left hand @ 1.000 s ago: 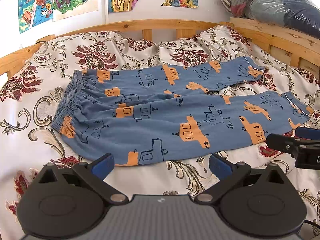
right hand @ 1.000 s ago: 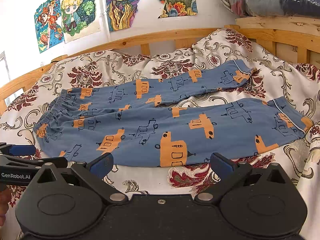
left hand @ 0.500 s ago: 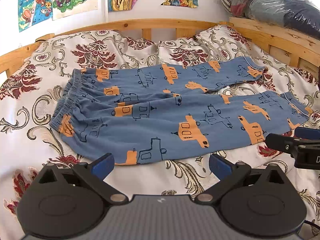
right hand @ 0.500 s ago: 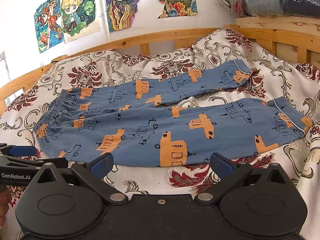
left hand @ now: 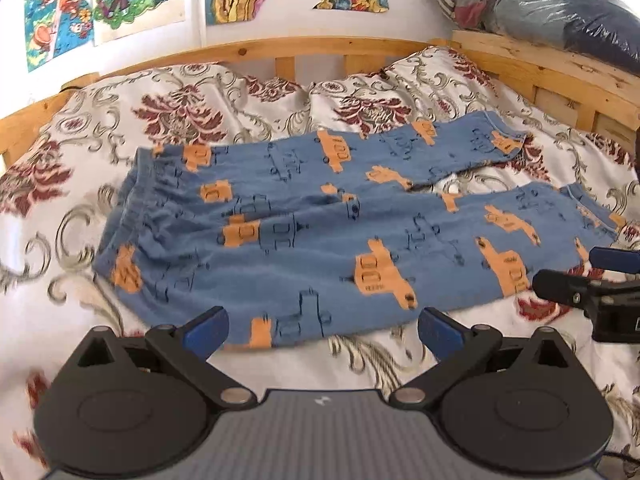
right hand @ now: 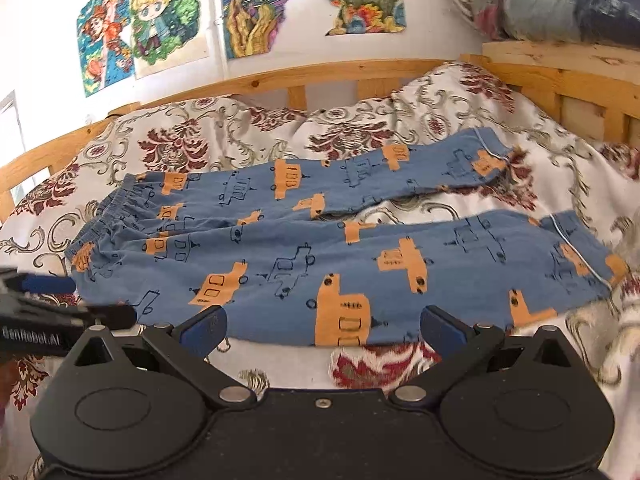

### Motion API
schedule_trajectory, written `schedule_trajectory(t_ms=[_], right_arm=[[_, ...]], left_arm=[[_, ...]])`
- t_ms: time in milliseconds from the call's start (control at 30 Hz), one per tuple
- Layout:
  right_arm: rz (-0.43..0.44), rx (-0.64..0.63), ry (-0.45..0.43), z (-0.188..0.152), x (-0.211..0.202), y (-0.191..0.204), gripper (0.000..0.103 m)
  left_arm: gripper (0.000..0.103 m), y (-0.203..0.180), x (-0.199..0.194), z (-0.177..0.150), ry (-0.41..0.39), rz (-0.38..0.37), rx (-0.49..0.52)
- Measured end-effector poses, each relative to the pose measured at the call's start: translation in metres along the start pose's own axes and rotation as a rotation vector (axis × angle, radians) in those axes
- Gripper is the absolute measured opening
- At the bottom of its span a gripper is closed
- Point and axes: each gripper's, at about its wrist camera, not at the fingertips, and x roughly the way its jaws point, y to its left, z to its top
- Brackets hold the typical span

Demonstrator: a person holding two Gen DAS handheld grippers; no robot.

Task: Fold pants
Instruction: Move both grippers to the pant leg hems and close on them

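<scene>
Blue pants (left hand: 320, 220) spread flat on the flowery bed cover (left hand: 224, 104).
Left gripper (left hand: 322, 326) low by the near edge, wide apart, empty. Right gripper (right hand: 322, 326) just beside it, same way, wide apart, empty.

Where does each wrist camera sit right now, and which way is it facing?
Left wrist: behind the open left tool, facing the pants waistband half; right tool at right edge.
Right wrist: behind the open right tool, facing the near leg; left tool at left edge.
Shared: pants, bedspread, wooden bed frame, wall drawings.
</scene>
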Motion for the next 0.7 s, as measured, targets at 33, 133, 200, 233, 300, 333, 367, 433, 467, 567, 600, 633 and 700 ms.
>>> schedule_trajectory(t_ms=[33,133,200,233,300,333,367,433,467,567,600,633,700], right_arm=[[0.010,-0.010,0.003,0.004,0.002,-0.001,0.102],[0.049,-0.067,0.007,0.019,0.012,0.000,0.102],[0.073,-0.114,0.016,0.031,0.023,0.001,0.102],[0.089,-0.133,0.026,0.038,0.030,0.001,0.102],[0.125,-0.149,0.050,0.050,0.046,0.000,0.102],[0.142,-0.151,0.064,0.057,0.056,-0.001,0.102],[0.157,-0.153,0.077,0.064,0.065,-0.002,0.102],[0.187,-0.164,0.097,0.080,0.087,-0.003,0.102],[0.202,-0.173,0.104,0.089,0.098,-0.003,0.102],[0.243,-0.204,0.111,0.117,0.130,-0.003,0.102],[0.264,-0.220,0.115,0.129,0.143,-0.002,0.102],[0.280,-0.237,0.119,0.139,0.156,0.000,0.102],[0.318,-0.284,0.123,0.159,0.180,0.006,0.102]], left_arm=[[0.103,0.003,0.002,0.006,-0.003,-0.005,0.001],[0.103,0.015,0.009,0.026,-0.021,0.002,0.010],[0.103,0.026,0.017,0.041,-0.023,0.022,0.028],[0.103,0.033,0.022,0.050,-0.016,0.026,0.035],[0.103,0.048,0.032,0.066,0.008,0.026,0.028],[0.103,0.059,0.039,0.075,0.019,0.029,0.014],[0.103,0.068,0.044,0.083,0.025,0.034,0.003],[0.103,0.089,0.056,0.100,0.027,0.055,-0.015],[0.103,0.099,0.062,0.108,0.031,0.063,-0.017],[0.103,0.130,0.081,0.131,0.036,0.096,-0.034],[0.103,0.139,0.087,0.136,0.034,0.109,-0.028],[0.103,0.148,0.093,0.141,0.030,0.126,-0.012],[0.103,0.159,0.105,0.147,0.023,0.156,0.028]])
